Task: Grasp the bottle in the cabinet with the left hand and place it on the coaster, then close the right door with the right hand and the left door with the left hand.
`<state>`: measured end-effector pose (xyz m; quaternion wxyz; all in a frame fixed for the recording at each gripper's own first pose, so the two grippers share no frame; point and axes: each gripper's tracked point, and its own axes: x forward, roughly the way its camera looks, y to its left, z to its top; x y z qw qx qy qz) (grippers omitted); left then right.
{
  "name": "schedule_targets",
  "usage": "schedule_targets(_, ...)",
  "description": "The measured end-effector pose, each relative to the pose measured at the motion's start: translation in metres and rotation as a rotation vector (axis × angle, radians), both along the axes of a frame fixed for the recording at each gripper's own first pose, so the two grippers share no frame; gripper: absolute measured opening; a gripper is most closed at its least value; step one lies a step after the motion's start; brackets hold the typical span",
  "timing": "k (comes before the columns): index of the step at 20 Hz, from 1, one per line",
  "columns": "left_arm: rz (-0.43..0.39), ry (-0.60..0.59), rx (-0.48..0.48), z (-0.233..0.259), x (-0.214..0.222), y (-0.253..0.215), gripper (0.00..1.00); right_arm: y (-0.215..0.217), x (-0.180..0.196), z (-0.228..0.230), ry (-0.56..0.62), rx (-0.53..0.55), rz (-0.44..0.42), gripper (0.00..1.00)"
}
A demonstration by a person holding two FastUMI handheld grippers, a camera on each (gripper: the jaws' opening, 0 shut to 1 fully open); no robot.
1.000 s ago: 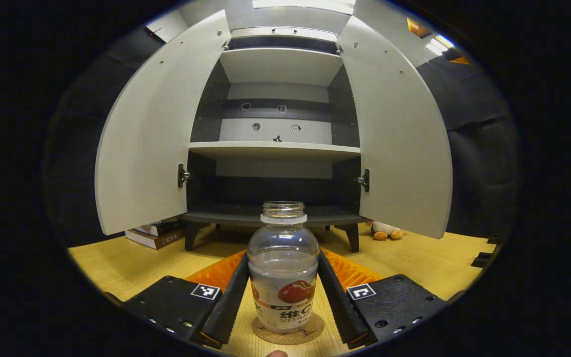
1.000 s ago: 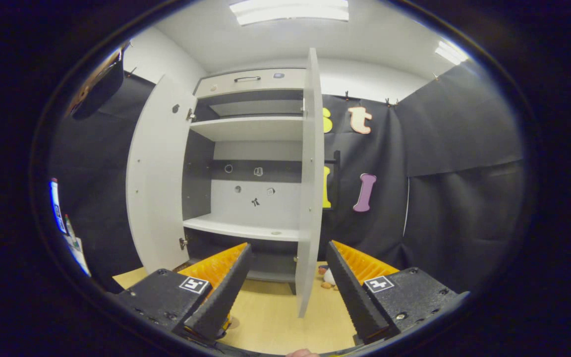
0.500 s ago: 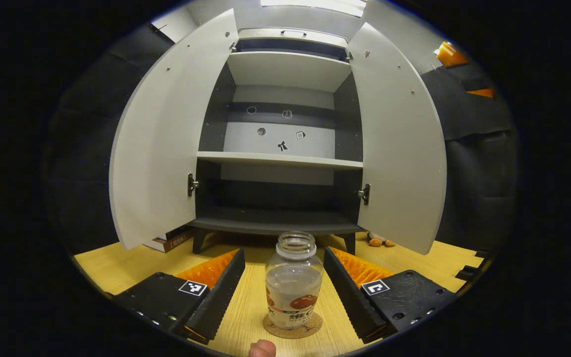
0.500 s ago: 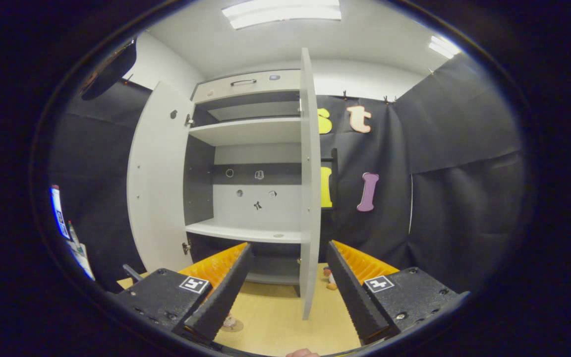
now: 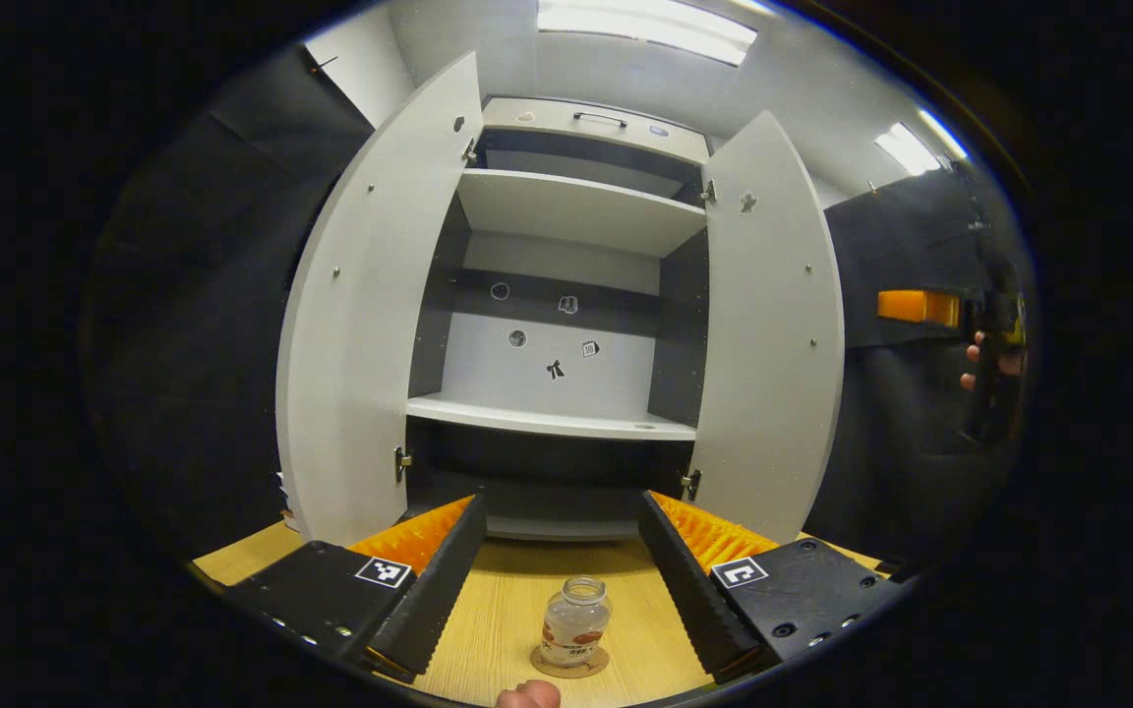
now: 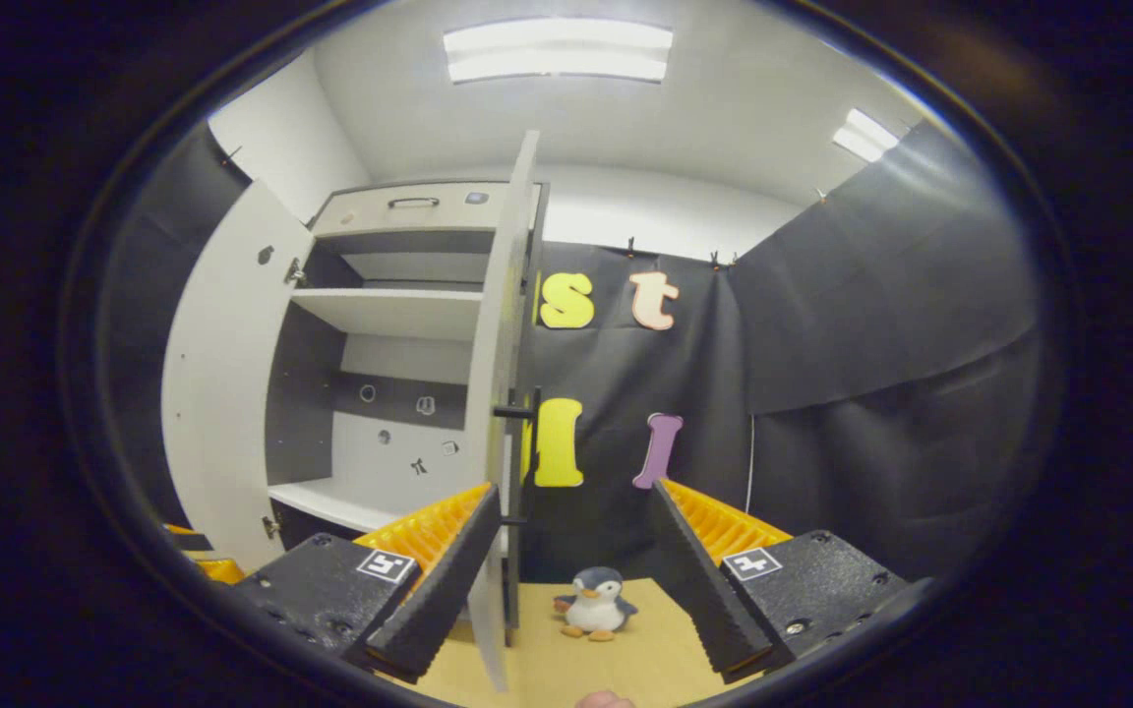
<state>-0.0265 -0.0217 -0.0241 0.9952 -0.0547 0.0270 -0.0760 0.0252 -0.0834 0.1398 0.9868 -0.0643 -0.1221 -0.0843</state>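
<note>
While both doors stand open, the scene reads so:
Cabinet (image 5: 557, 393): white, shelves bare.
Left door (image 5: 370, 324): swung wide.
Right door (image 5: 773, 334): swung wide — its edge faces the right gripper view, dark handle on its outer face.
Bench (image 5: 507, 610): pale wood.
Left tool (image 5: 559, 580): fingers spread wide, holding nothing.
Right tool (image 6: 574, 575): wide apart too, near the right door's edge.
Bottle (image 5: 575, 622): upright on the coaster (image 5: 569, 664) — between the left tool's fingers, untouched.
Toy penguin (image 6: 594, 604): on the bench beyond the right door.

Clear glossy plastic bottle (image 5: 575, 621) on a matt cork-like coaster (image 5: 569, 663); pale wood-grain table (image 5: 498, 619); smooth matt cabinet (image 5: 566, 211) panels
</note>
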Motion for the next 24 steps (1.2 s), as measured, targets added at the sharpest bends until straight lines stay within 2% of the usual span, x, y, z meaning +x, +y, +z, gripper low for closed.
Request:
schedule_targets(4,0.021,0.002,-0.011,0.021,-0.007,0.015,0.95,-0.022,0.034,0.013,-0.007,0.016,-0.035,0.99)
schedule_targets(9,0.047,-0.028,0.028,0.031,-0.013,0.018,0.95,-0.031,0.069,0.011,0.027,0.019,-0.02,0.98)
schedule_targets(10,0.047,-0.026,0.032,0.031,-0.014,0.017,0.99,-0.03,0.071,0.01,0.032,0.023,-0.014,0.99)
schedule_targets(11,0.05,-0.029,0.038,0.031,-0.015,0.018,0.9,-0.027,0.07,0.013,0.02,0.025,-0.006,0.96)
schedule_targets(12,0.054,-0.035,0.043,0.032,-0.016,0.018,0.95,-0.024,0.072,0.012,0.021,0.017,0.005,0.95)
schedule_targets(15,0.064,-0.036,0.041,0.032,-0.014,0.017,0.95,-0.019,0.073,0.013,0.024,0.011,0.024,0.94)
schedule_targets(16,0.067,-0.038,0.04,0.033,-0.013,0.017,0.95,-0.017,0.074,0.012,0.032,0.013,0.033,0.91)
schedule_targets(17,0.069,-0.042,0.038,0.034,-0.011,0.017,0.95,-0.011,0.074,0.012,0.04,0.015,0.057,0.94)
schedule_targets(18,0.066,-0.044,0.034,0.035,-0.01,0.016,0.9,-0.001,0.075,0.01,0.044,0.026,0.092,0.94)
schedule_targets(19,0.067,-0.048,0.031,0.035,-0.008,0.016,0.95,0.01,0.076,0.008,0.048,0.042,0.132,0.94)
schedule_targets(21,0.071,-0.057,0.033,0.039,-0.006,0.015,0.95,0.039,0.078,0.005,0.053,0.052,0.208,0.94)
schedule_targets(24,0.078,-0.061,0.028,0.04,-0.01,0.016,0.94,0.074,0.086,0.005,0.045,-0.003,0.245,0.94)
